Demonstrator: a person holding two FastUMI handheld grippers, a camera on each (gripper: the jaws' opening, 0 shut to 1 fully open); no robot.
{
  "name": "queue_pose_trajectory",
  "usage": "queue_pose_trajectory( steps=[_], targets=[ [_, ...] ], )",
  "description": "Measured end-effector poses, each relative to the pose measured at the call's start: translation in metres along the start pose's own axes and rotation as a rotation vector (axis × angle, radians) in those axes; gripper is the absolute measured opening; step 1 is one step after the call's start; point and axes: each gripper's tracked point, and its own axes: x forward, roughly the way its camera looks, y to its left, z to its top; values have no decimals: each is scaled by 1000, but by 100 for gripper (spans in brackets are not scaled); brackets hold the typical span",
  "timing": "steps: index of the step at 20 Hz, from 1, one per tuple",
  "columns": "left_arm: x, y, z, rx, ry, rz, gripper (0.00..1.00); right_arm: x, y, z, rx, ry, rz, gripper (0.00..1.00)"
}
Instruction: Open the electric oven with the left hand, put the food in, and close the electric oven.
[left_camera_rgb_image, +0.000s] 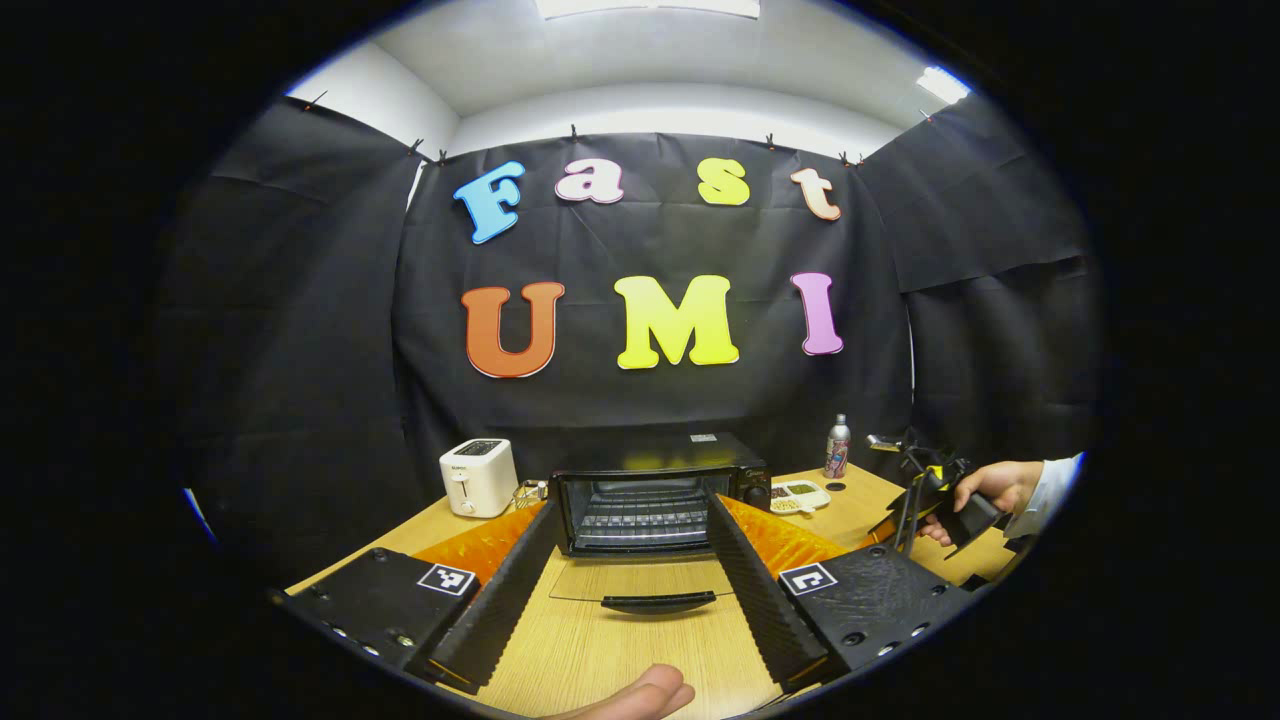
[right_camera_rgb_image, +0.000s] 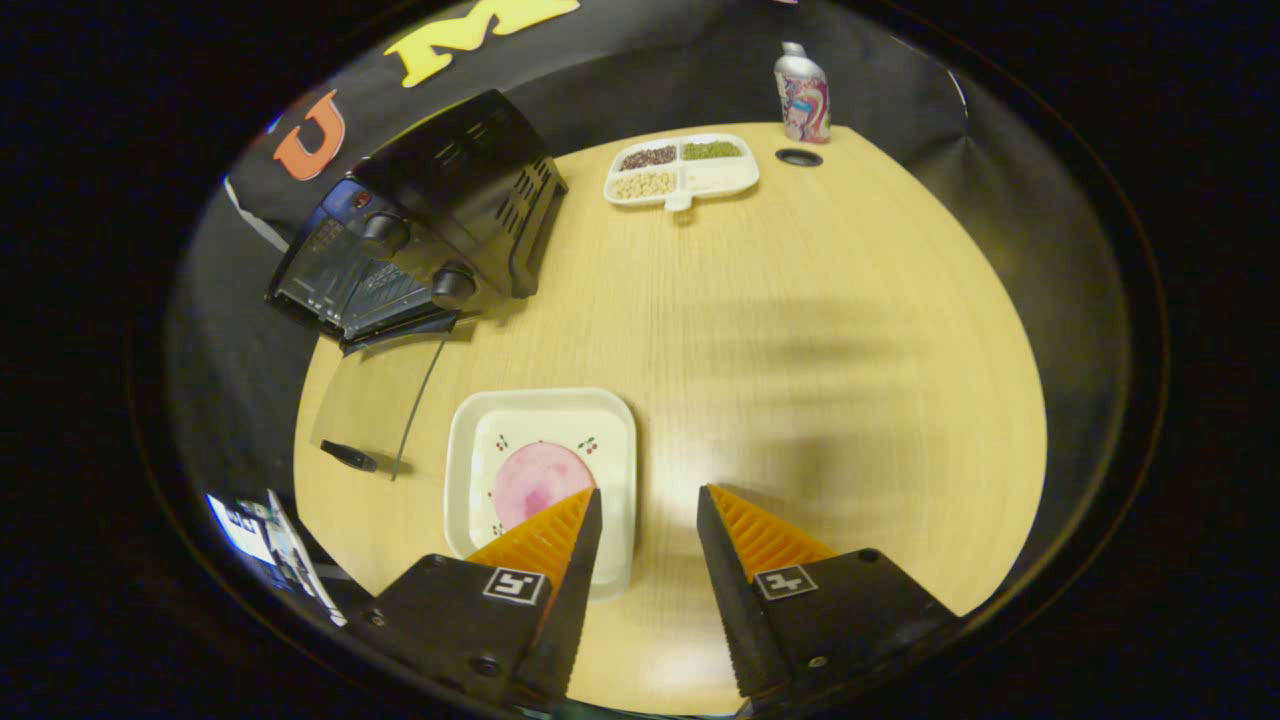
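The left tool (left_camera_rgb_image: 630, 590) hangs spread wide, holding nothing, before the black electric oven's (left_camera_rgb_image: 655, 495) dropped glass door (left_camera_rgb_image: 640, 585); the right tool (right_camera_rgb_image: 645, 560) gapes empty over a square white plate (right_camera_rgb_image: 540, 440) on the wooden worktop (right_camera_rgb_image: 800, 350).

Recording booth, black cloth walls (left_camera_rgb_image: 300, 330), wooden table (right_camera_rgb_image: 800, 330), oven (left_camera_rgb_image: 650, 495)

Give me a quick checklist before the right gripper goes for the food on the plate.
1. Oven door fully down: ok, glass lies flat on the table.
2. Oven rack free: ok, nothing on it.
3. Right gripper open: ok, jaws apart, nothing between them.
4. Pink food on white plate: ok, untouched.
5. Left gripper clear of the door: ok, open, held back from the handle.
6. Grip point on the plate: cannot tell.
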Motion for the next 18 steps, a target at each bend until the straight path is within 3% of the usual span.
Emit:
queue_pose_trajectory(
  steps=[3,4,5,6,14,16,18],
  targets=[
    [-11,-5,5,-7,-2,-30,95,13,2,-11,21,136,36,35],
    [-14,-4,5,-5,0,-32,95,18,1,-9,20,141,49,15],
    [-16,-2,7,0,-3,-26,95,15,1,-12,49,174,69,13],
    [-16,1,8,6,-6,-21,95,17,2,-9,63,183,93,1],
    [-19,0,0,-4,18,-32,95,-13,-8,-6,163,134,211,4],
    [-19,2,-3,-21,27,-32,95,-16,-16,-7,158,121,200,0],
    [-19,6,-4,-36,30,-23,95,-17,-11,-5,152,114,224,4]
  ],
)
